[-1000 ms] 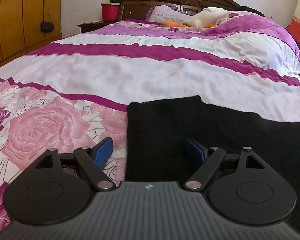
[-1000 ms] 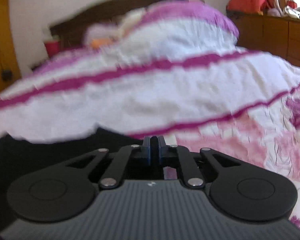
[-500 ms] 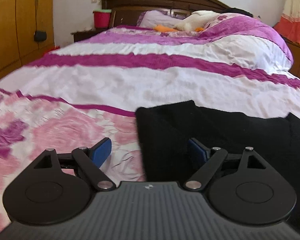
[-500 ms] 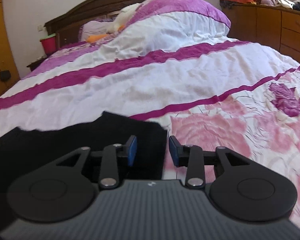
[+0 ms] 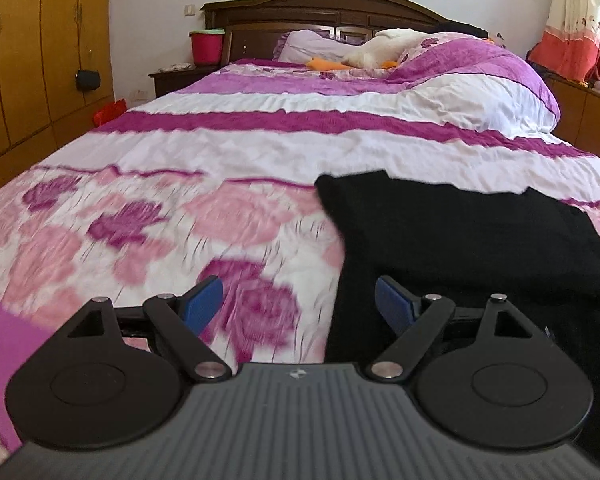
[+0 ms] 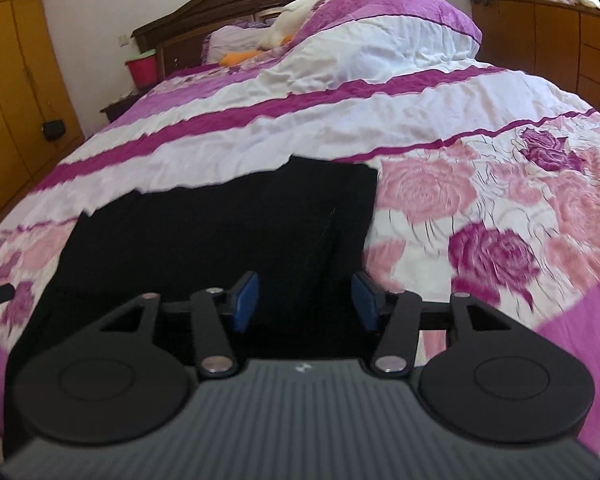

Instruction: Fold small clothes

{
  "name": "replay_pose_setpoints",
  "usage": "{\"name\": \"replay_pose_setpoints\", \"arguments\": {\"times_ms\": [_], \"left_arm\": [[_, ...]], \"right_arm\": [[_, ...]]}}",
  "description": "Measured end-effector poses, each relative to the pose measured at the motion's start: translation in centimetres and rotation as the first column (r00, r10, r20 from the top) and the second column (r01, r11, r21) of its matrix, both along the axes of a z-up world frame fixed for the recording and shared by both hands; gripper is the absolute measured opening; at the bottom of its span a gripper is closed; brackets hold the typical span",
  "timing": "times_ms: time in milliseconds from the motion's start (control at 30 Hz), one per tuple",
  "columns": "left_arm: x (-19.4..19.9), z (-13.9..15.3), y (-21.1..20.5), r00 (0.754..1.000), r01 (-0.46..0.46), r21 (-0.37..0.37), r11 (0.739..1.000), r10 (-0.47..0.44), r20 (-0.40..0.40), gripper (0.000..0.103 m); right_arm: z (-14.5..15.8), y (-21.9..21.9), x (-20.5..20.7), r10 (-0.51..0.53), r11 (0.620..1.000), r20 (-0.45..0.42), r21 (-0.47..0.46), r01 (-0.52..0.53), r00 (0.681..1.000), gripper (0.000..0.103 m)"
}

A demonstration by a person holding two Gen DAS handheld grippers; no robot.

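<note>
Black garment [image 5: 460, 224] flat on bed [image 5: 260, 152], floral end of quilt, looks part-folded, doubled layer along far edge; guessing more folds left. Left hand-held gripper [image 5: 298, 300] wide open, nothing held, straddling garment's left edge. Right hand-held gripper [image 6: 306, 300] jaws opening, nothing gripped, cloth lies beneath. Left view only: garment's left edge, curtain [image 5: 572, 20]. Right view only: garment's right edge plus seam, dresser [image 6: 560, 44].

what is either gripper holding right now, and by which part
Nothing is held. The left gripper stands open beside the black knit garment, and the right gripper is opening above the garment, its pads clear of the cloth.
</note>
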State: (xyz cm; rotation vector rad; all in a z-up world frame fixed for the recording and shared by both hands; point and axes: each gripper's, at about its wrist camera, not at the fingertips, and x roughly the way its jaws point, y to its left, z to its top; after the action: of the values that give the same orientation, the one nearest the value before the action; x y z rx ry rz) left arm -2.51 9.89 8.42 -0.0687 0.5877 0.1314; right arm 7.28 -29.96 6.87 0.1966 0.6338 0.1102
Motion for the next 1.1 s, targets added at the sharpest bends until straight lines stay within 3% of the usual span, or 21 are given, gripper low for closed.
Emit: {"name": "replay_pose_setpoints", "arguments": {"times_ms": [267, 367, 567, 633, 767, 867, 933, 1000, 1100], "left_arm": [[-6.7, -1.6, 0.3, 0.998, -0.004, -0.057, 0.998, 0.001, -0.058, 0.087], [-8.2, -2.6, 0.3, 0.996, 0.003, -0.099, 0.995, -0.012, -0.093, 0.087], [-9.8, -4.4, -0.8, 0.989, 0.022, -0.098, 0.995, -0.036, -0.144, 0.087], [-9.9, -4.7, -1.2, 0.988, 0.030, -0.102, 0.994, -0.045, -0.149, 0.087], [-10.0, -5.6, -2.0, 0.984, 0.052, -0.113, 0.992, -0.071, -0.165, 0.087], [-9.9, -6.4, -2.5, 0.982, 0.054, -0.101, 0.993, -0.071, -0.177, 0.087], [-10.0, -6.6, -2.7, 0.981, 0.066, -0.083, 0.994, -0.080, -0.176, 0.087], [-10.2, -6.7, -2.7, 0.981, 0.078, -0.076, 0.994, -0.090, -0.172, 0.087], [-10.4, -6.7, -2.2, 0.982, 0.079, -0.100, 0.992, -0.095, -0.163, 0.087]], "right_arm": [[-1.9, 1.6, -5.9, 0.013, 1.000, -0.072, -0.005, -0.014, 0.997, 0.054], [-3.1, 1.7, -7.8, -0.006, 1.000, -0.095, 0.011, 0.007, 0.995, 0.054], [-5.0, 2.6, -10.2, -0.046, 0.999, -0.124, 0.006, 0.047, 0.991, 0.054], [-5.0, 3.7, -10.4, -0.052, 0.997, -0.114, -0.056, 0.046, 0.992, 0.054], [-5.4, 6.6, -9.7, -0.041, 0.976, -0.098, -0.216, 0.019, 0.994, 0.064], [-6.6, 9.3, -9.1, -0.032, 0.912, -0.079, -0.409, -0.003, 0.996, 0.066], [-7.3, 10.4, -9.3, -0.029, 0.871, -0.066, -0.491, -0.007, 0.997, 0.066], [-7.3, 10.4, -9.9, -0.027, 0.855, -0.060, -0.519, -0.008, 0.998, 0.066], [-6.7, 8.7, -11.3, -0.054, 0.877, -0.061, -0.480, 0.018, 0.997, 0.066]]}}
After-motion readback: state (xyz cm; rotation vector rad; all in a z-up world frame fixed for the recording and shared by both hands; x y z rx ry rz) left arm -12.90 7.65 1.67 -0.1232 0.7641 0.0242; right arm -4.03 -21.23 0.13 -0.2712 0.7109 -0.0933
